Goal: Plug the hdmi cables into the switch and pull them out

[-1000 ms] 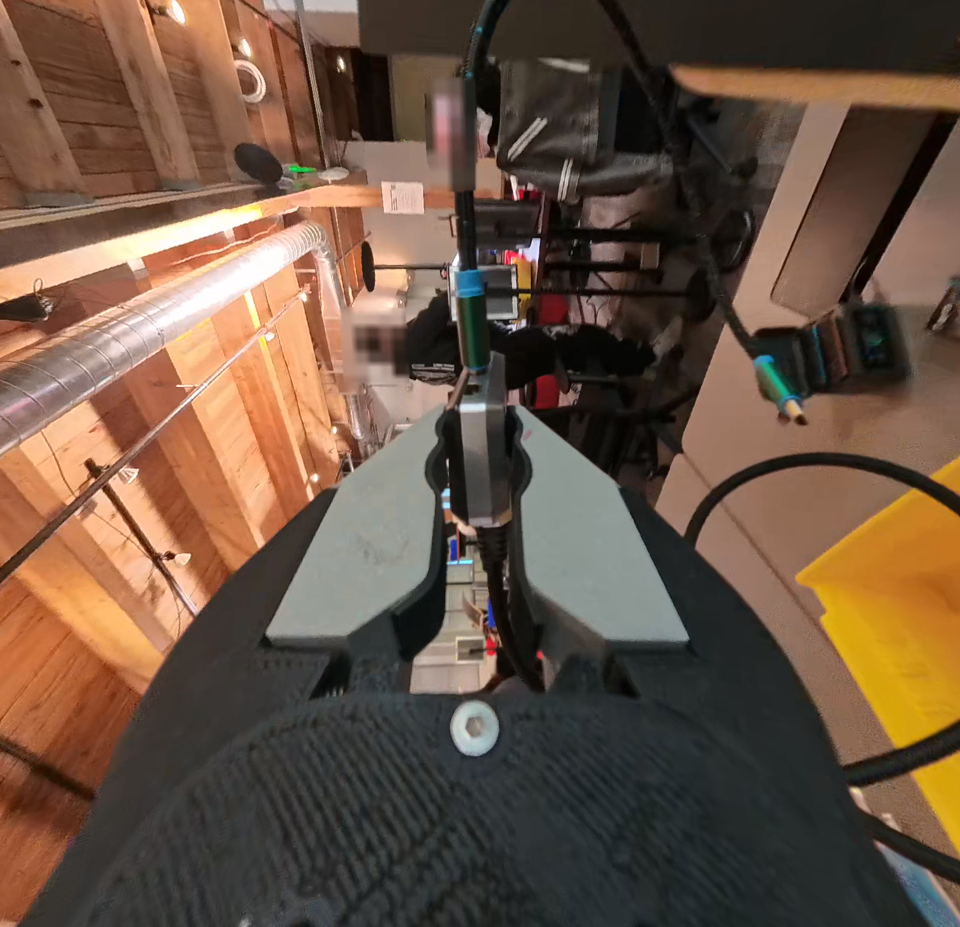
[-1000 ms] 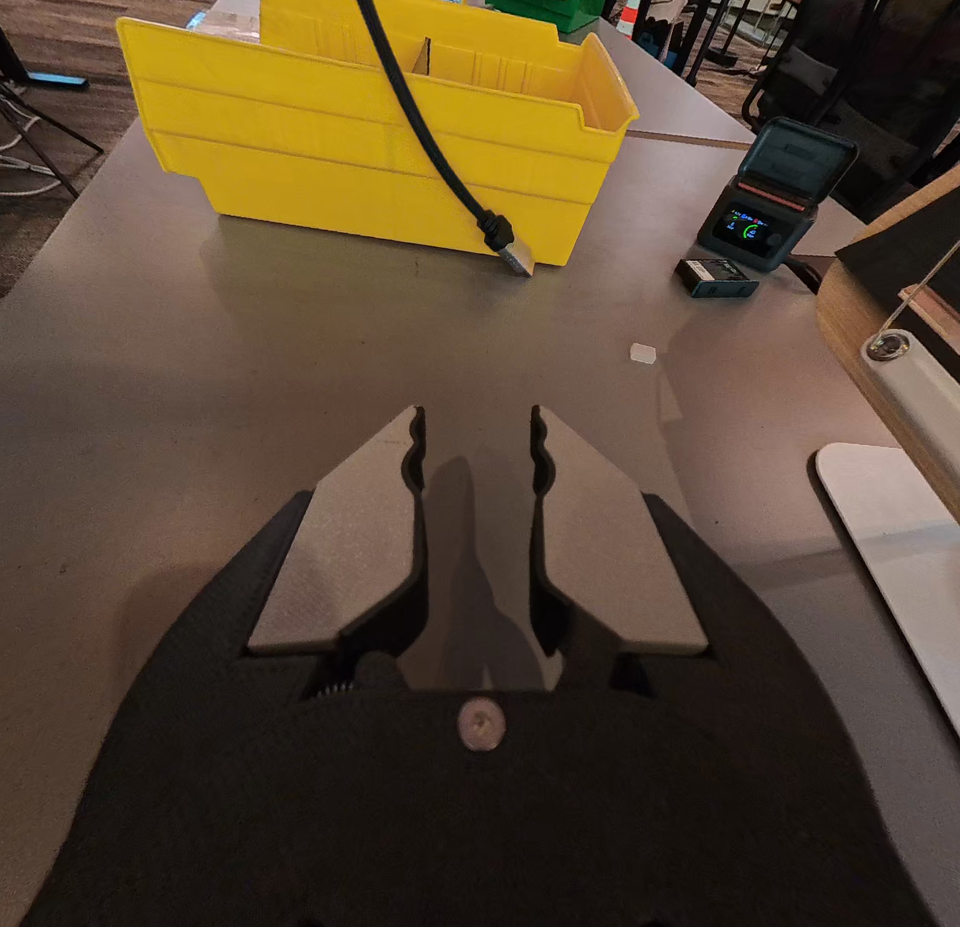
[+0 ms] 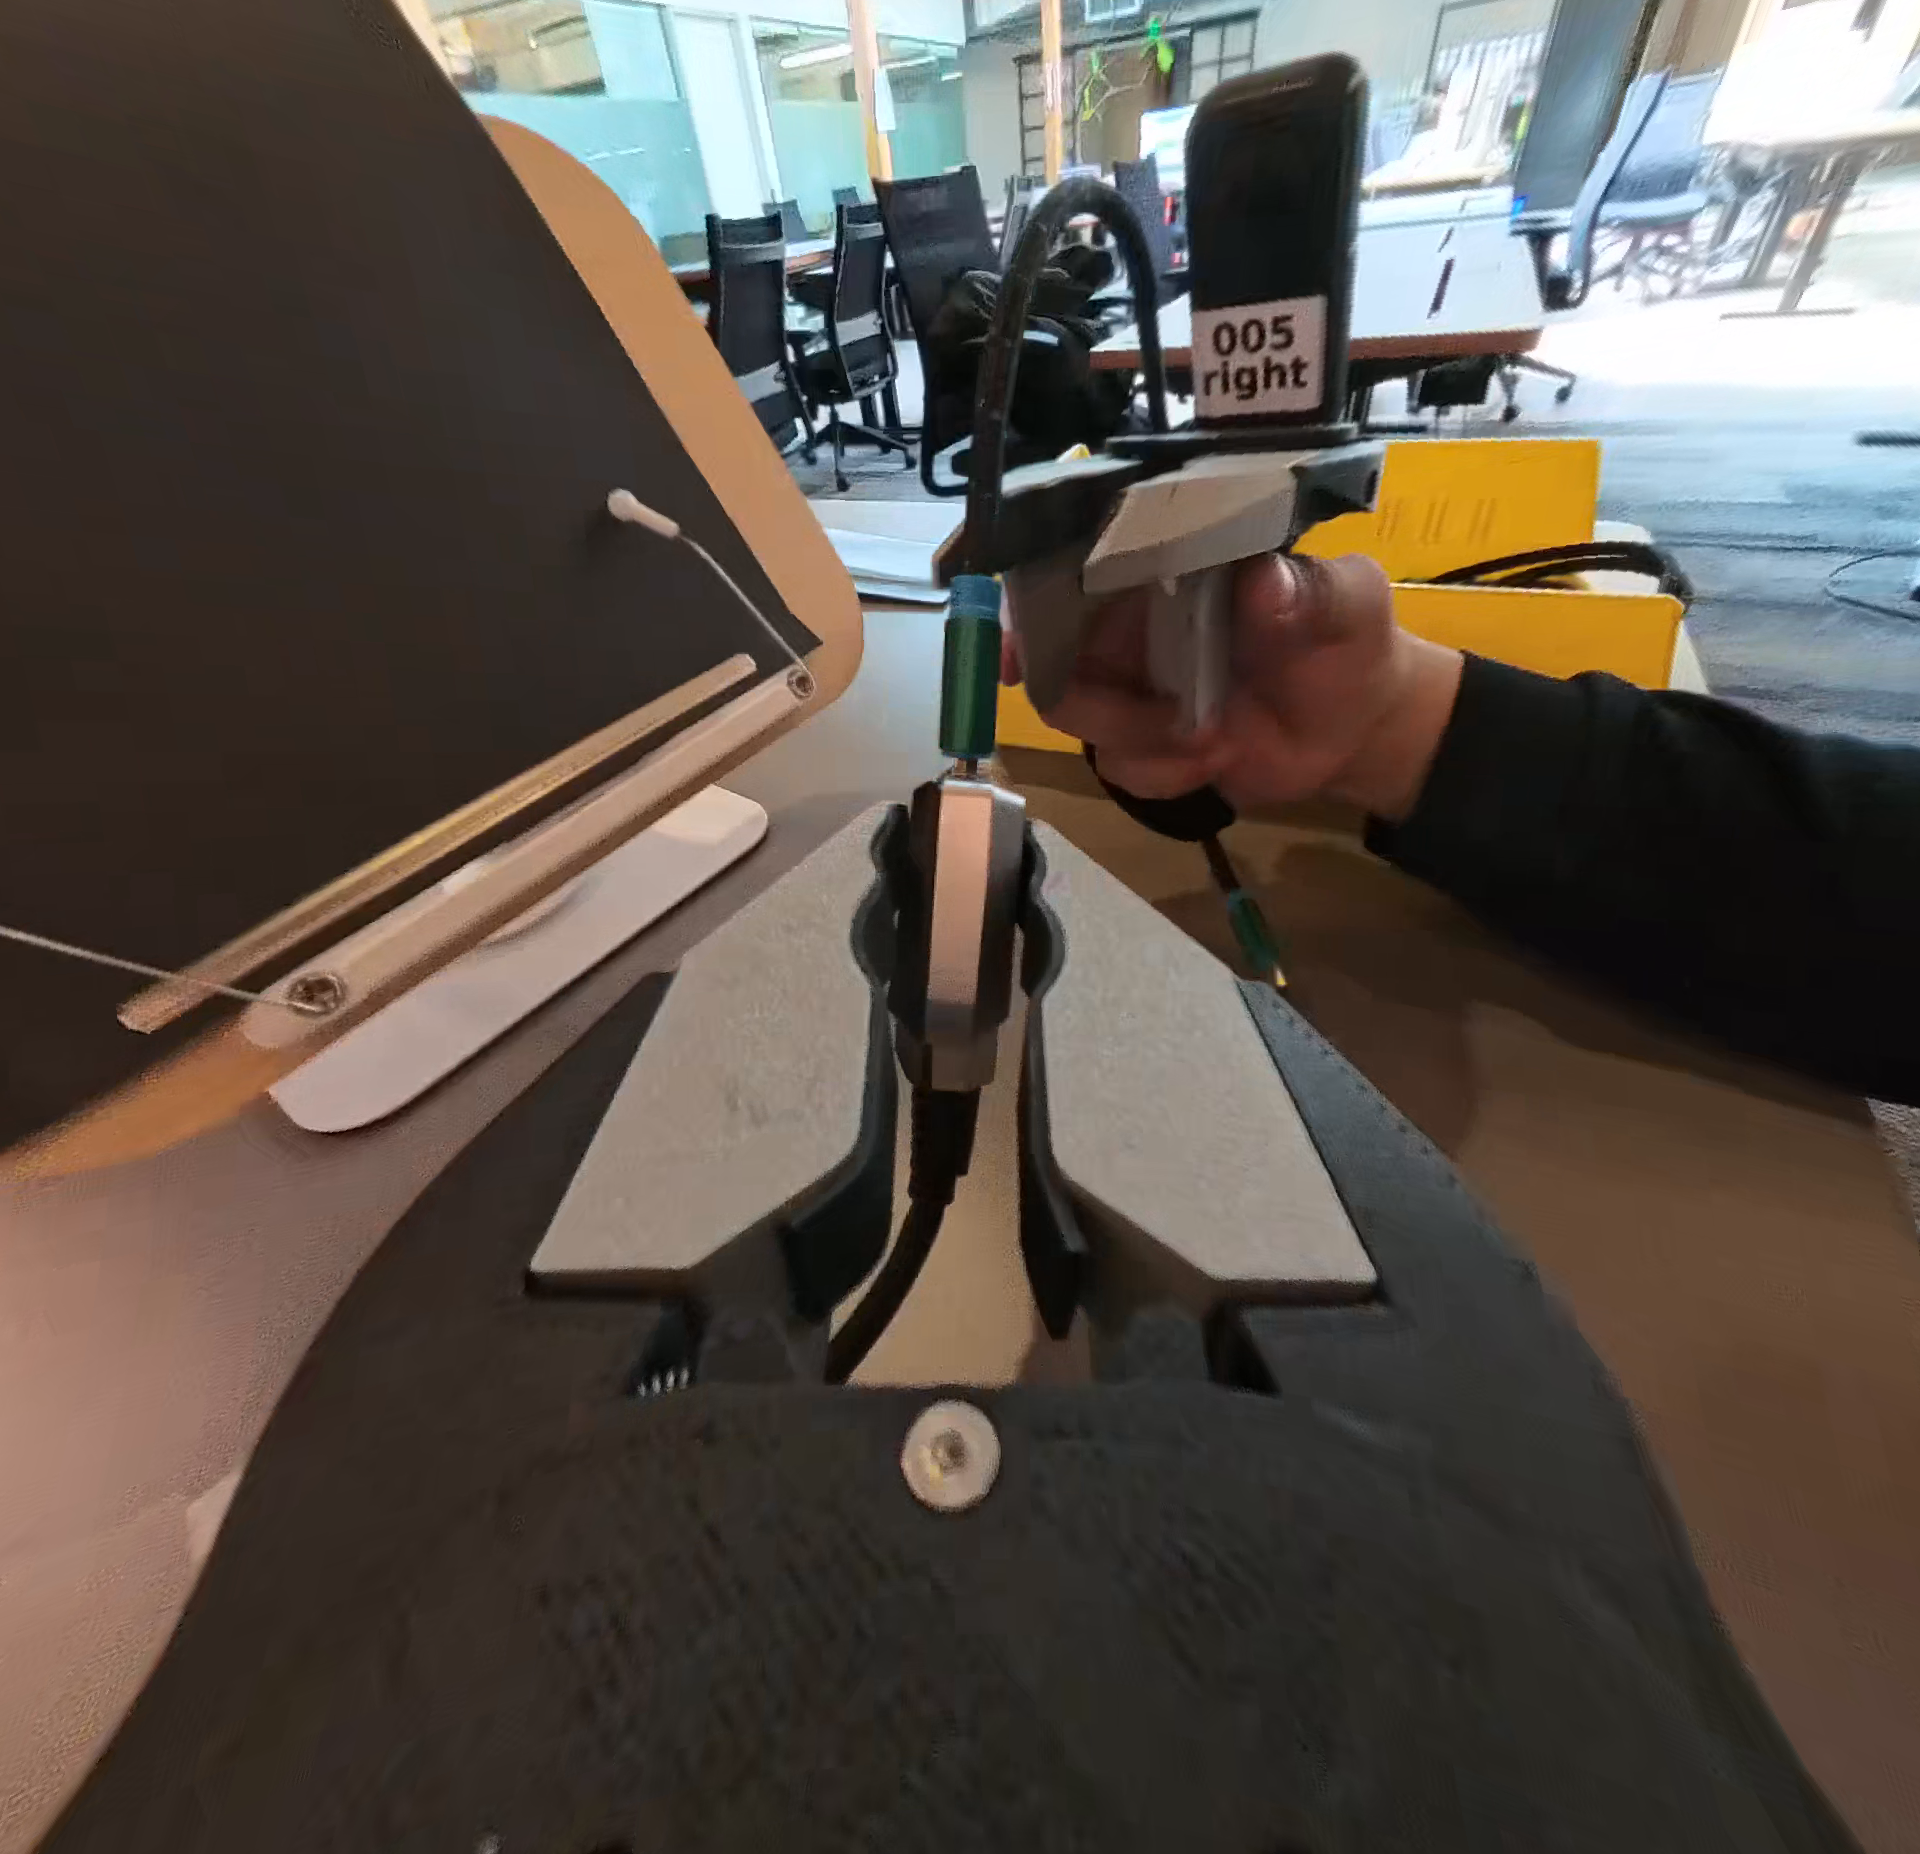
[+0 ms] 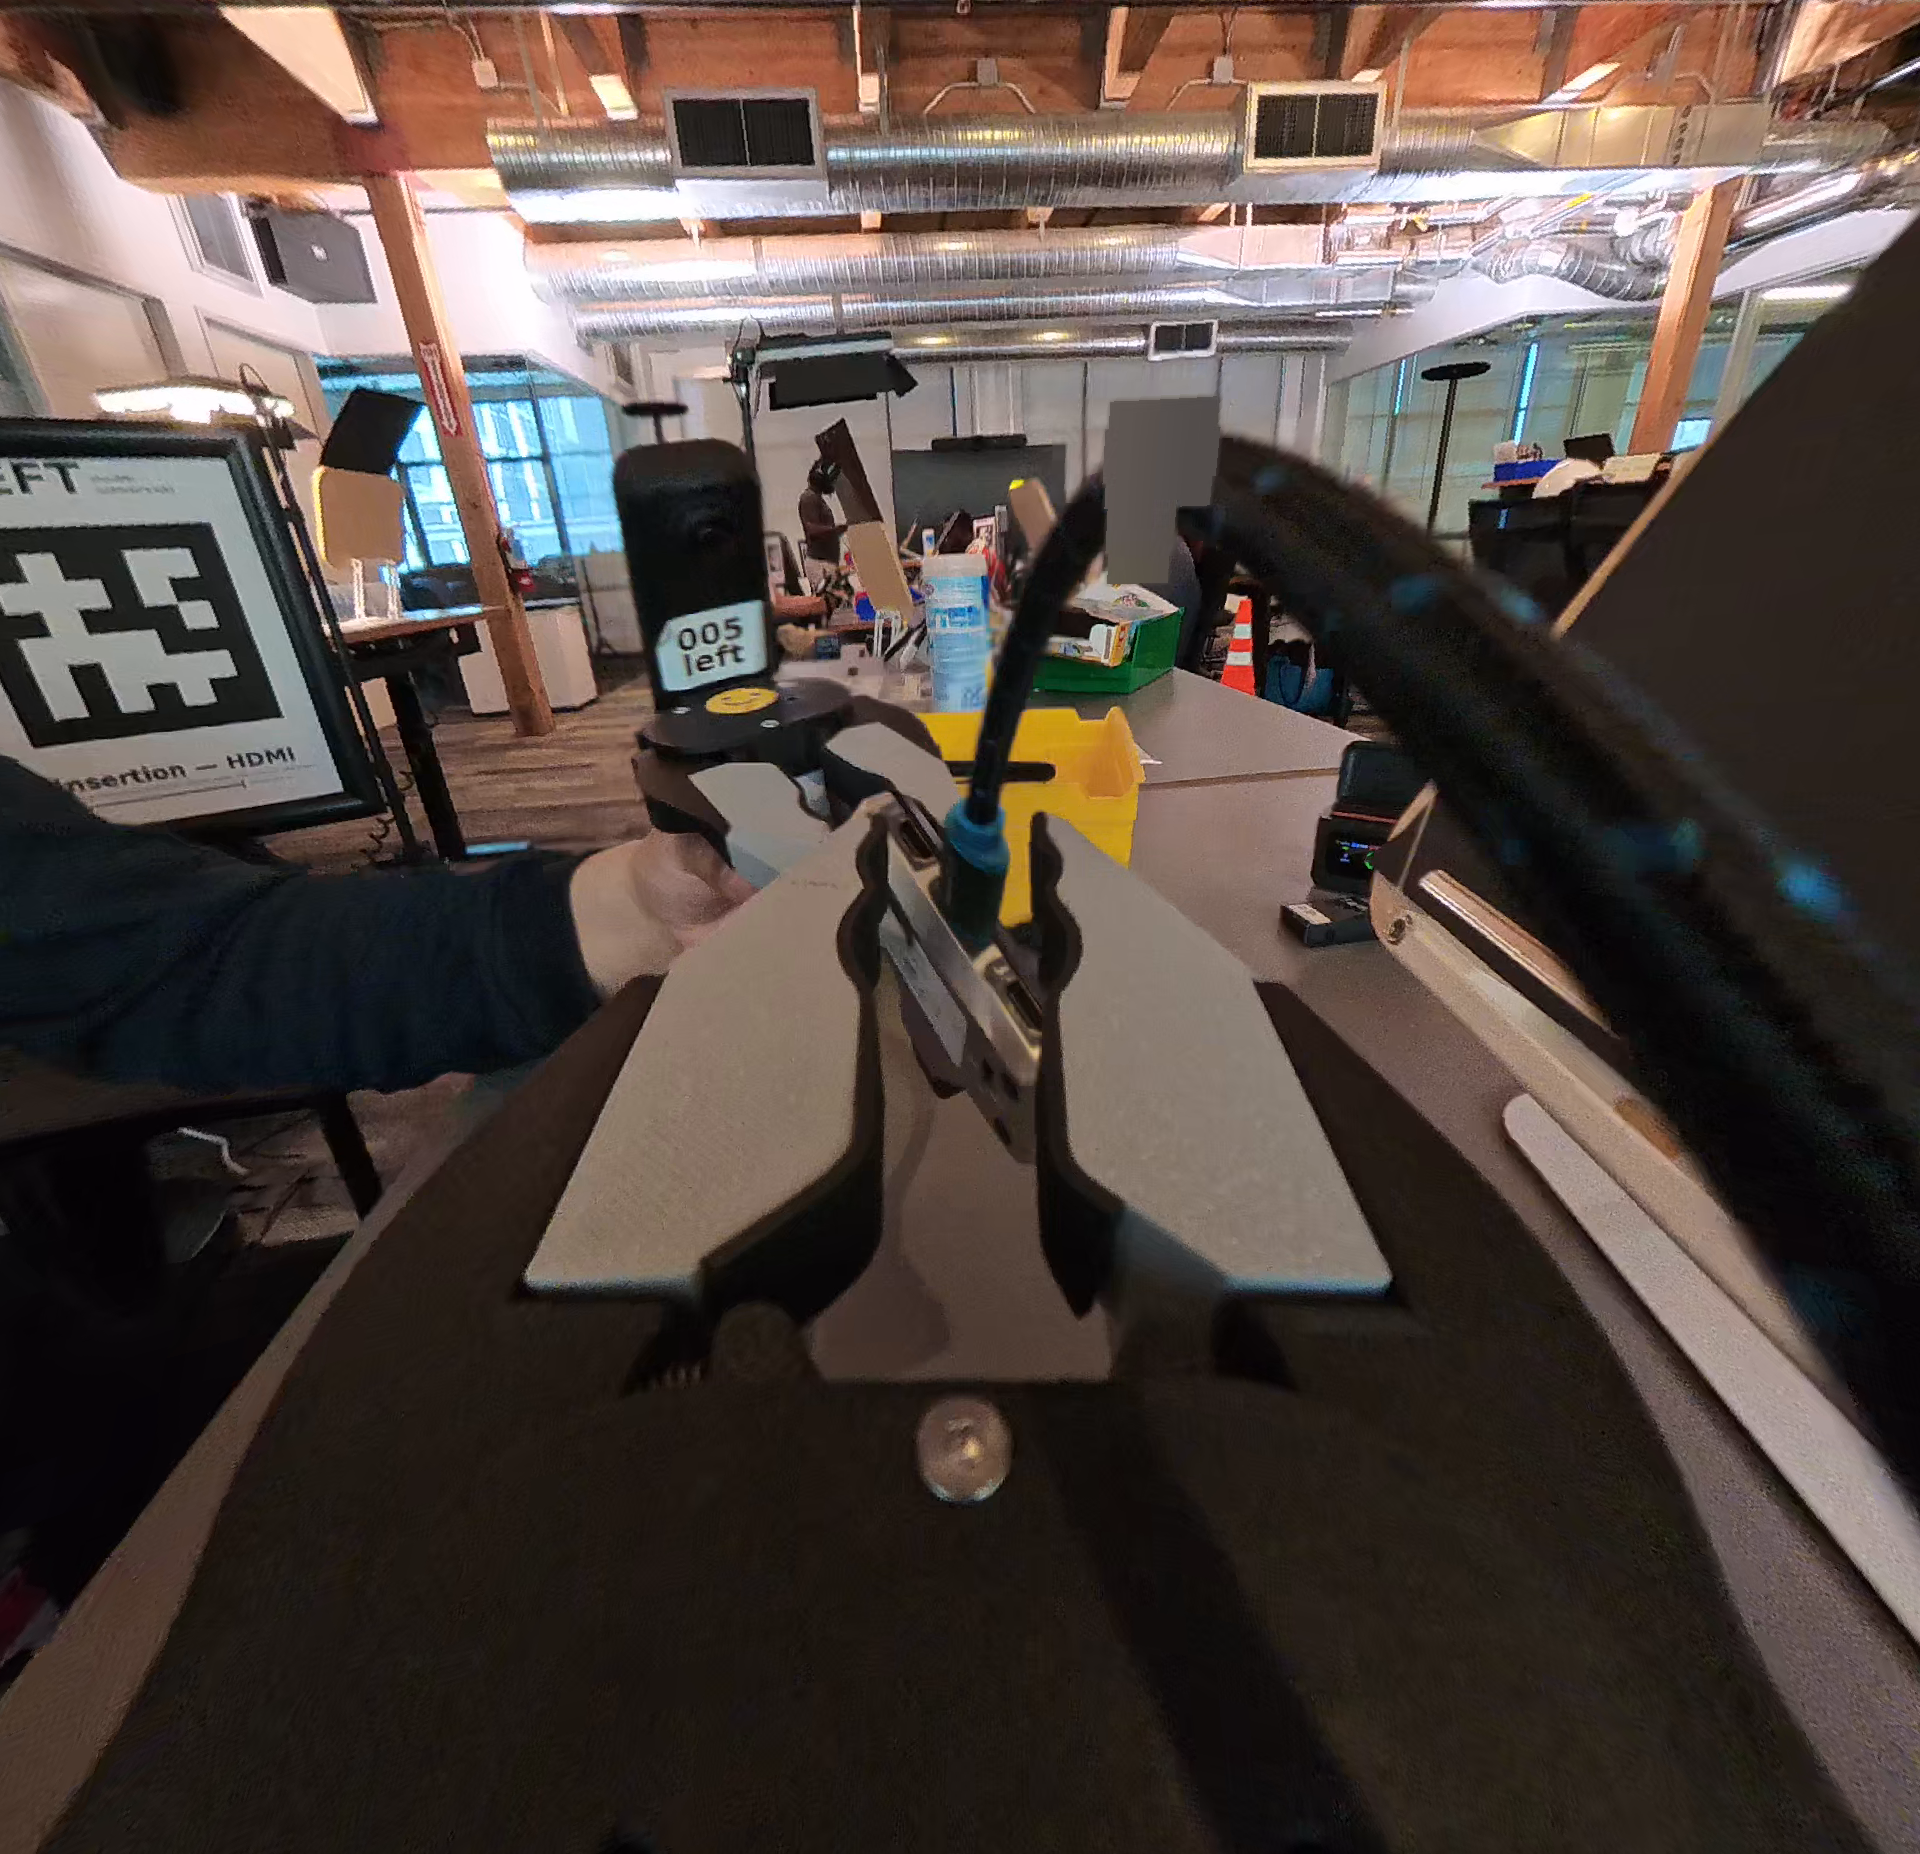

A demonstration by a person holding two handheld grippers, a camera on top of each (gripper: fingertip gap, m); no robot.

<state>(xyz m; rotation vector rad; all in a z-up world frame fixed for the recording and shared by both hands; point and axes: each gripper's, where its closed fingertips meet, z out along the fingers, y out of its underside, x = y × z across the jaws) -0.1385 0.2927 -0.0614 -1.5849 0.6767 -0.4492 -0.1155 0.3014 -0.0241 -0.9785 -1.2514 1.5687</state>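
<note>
One grey table [image 4: 1226, 734] fronts an open-plan office.

Switch [image 3: 961, 931]: silver-grey metal body with black end parts. Plugged connector [image 3: 968, 666]: metallic green barrel with a light blue collar; its cable [image 4: 1023, 651] is black. Second cable [image 4: 1558, 765]: black braid flecked with blue. Gripper fingers [image 3: 758, 1056]: matte grey on black textured bodies. Bin [image 3: 1455, 526]: bright yellow. Sleeve [image 3: 1683, 838]: black. Framed board [image 4: 135, 641]: white, bold black blocky pattern, black frame. Table [image 3: 1558, 1233]: brown-grey.
</note>
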